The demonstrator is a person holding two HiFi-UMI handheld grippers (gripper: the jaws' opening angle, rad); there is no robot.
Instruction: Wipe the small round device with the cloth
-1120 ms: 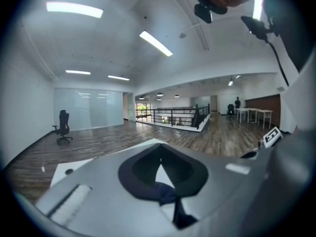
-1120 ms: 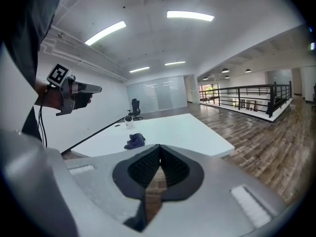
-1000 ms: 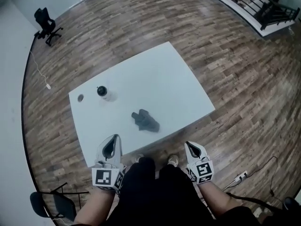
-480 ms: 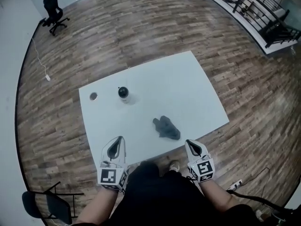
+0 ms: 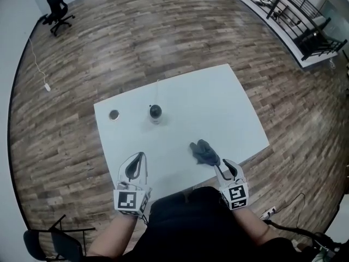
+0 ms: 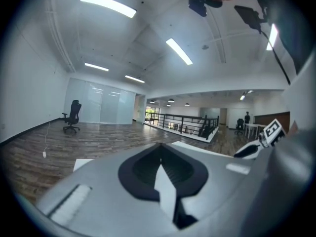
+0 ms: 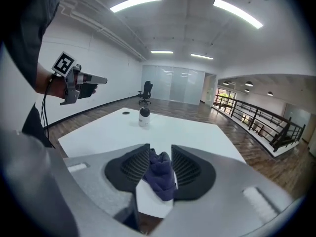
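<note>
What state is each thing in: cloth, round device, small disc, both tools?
cloth, crumpled on the table, near edge.
round device, upright, untouched.
small disc, lying flat.
left tool, shut, empty.
right tool, jaws just opened around the cloth, not clamping.

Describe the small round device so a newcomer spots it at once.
On the white table on the wood floor, look at its left half. The small round device stands upright there: pale body, dark rounded top, unlike the flat dark disc to its left and the crumpled cloth near the front edge.
</note>
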